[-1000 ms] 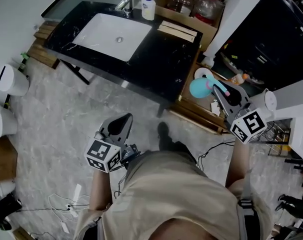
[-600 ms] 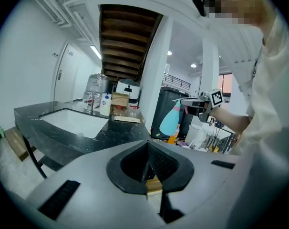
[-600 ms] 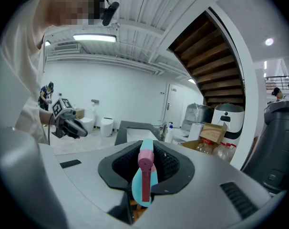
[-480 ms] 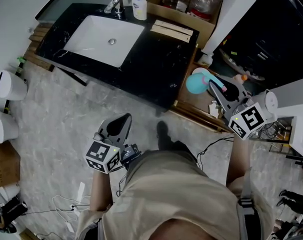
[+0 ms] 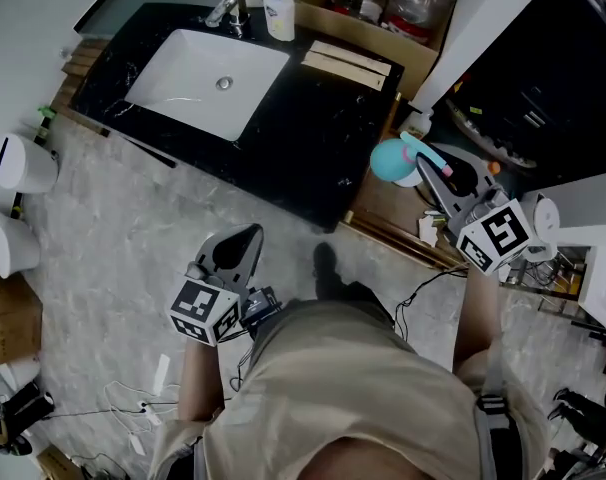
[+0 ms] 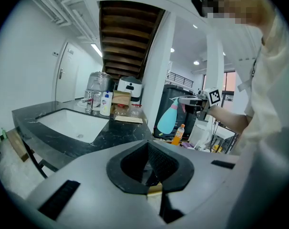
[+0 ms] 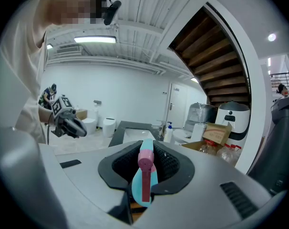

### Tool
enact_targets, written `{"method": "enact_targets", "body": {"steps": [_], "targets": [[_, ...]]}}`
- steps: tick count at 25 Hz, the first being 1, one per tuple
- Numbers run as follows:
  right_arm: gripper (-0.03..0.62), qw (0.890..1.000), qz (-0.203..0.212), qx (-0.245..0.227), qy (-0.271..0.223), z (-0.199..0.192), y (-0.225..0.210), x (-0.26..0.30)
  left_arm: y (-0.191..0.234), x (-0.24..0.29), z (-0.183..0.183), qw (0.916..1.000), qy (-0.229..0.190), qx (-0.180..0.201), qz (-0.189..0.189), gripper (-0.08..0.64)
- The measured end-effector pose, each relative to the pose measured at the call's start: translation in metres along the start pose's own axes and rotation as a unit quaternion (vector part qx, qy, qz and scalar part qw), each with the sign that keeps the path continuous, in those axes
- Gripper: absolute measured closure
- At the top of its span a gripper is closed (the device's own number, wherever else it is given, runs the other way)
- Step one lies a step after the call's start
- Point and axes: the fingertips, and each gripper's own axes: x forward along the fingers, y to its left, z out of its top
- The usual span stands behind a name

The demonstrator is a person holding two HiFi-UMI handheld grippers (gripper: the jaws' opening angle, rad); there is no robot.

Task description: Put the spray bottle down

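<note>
Right gripper (image 5: 438,175) clamps the spray bottle (image 5: 391,160) by its pink neck between the jaws; the teal body sticks out at 10 o'clock. Left gripper (image 5: 235,251) jaws together, holding nothing.

Left gripper (image 5: 245,236) low, fingers closed; right gripper (image 5: 428,173) extended forward, fingers clamped.

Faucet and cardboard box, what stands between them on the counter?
A white pump bottle stands between the faucet and the box, close beside the faucet; the head view shows it.
</note>
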Motion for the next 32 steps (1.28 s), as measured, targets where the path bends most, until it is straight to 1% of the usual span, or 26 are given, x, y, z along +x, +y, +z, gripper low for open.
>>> {"method": "enact_targets", "body": {"steps": [11,23,32], "targets": [[0.517,1.0,0.011,0.007,-0.004,-0.005,-0.027,0.017,0.007,0.018,0.012,0.9999,0.013,0.002,0.011,0.551],[0.517,1.0,0.024,0.01,-0.006,-0.007,-0.044,0.037,0.013,0.031,0.017,0.9995,0.028,0.001,0.014,0.551],[0.517,1.0,0.024,0.016,-0.009,-0.011,-0.056,0.049,0.015,0.042,0.016,0.9993,0.035,-0.006,0.013,0.551]]}}
